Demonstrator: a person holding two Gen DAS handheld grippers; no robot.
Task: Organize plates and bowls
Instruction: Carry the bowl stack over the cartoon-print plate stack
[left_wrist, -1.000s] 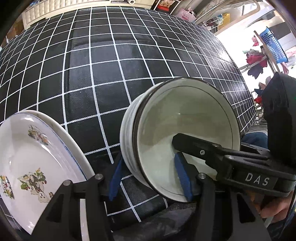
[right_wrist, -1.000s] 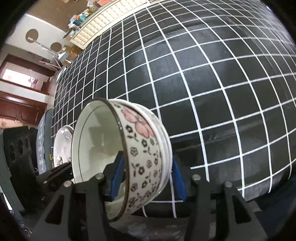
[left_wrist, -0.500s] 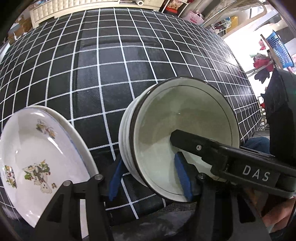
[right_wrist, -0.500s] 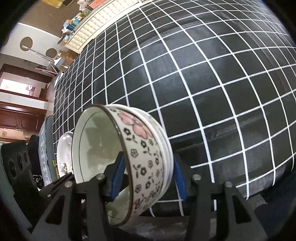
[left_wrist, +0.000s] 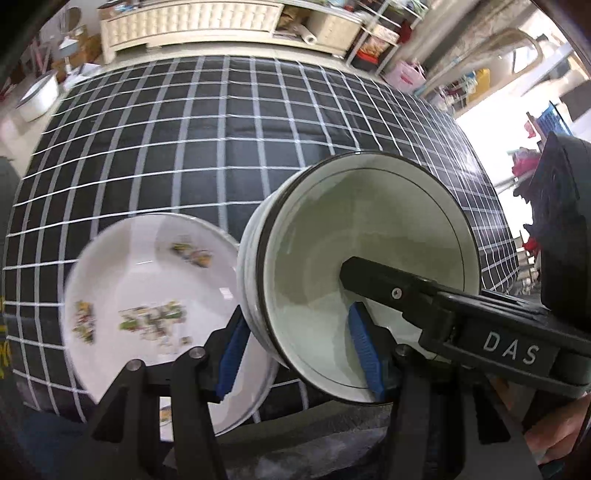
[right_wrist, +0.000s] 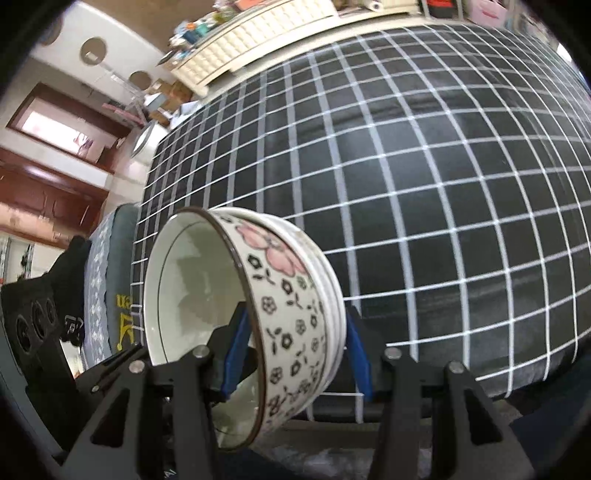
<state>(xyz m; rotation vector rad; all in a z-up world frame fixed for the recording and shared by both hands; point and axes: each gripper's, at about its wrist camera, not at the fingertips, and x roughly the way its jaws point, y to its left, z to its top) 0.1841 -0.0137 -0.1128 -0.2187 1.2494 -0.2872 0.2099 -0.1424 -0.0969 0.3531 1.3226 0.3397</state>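
Observation:
A stack of nested bowls (left_wrist: 369, 251), white inside with pink and black flowers outside (right_wrist: 288, 295), is tipped on its side above the table's near edge. My left gripper (left_wrist: 298, 352) is shut on it, one blue pad inside the top bowl and one outside. My right gripper (right_wrist: 295, 354) is shut on the same stack, with one finger (left_wrist: 406, 291) reaching into the bowl. White plates with printed motifs (left_wrist: 147, 295) lie stacked on the tablecloth just left of the bowls, and the bowl stack overlaps their right rim. The right wrist view does not show the plates.
A black tablecloth with a white grid (left_wrist: 221, 129) covers the table (right_wrist: 406, 166). A cream cabinet (left_wrist: 184, 18) stands beyond the far edge, and cluttered shelves (left_wrist: 388, 48) stand far right. A cushioned seat (right_wrist: 103, 277) is at the table's left end. A hand (left_wrist: 554, 443) shows bottom right.
Both grippers have carried the bowl stack leftward and tilted up. The plates now sit closer to the middle of the left view, partly behind the bowls. The grip has not changed.

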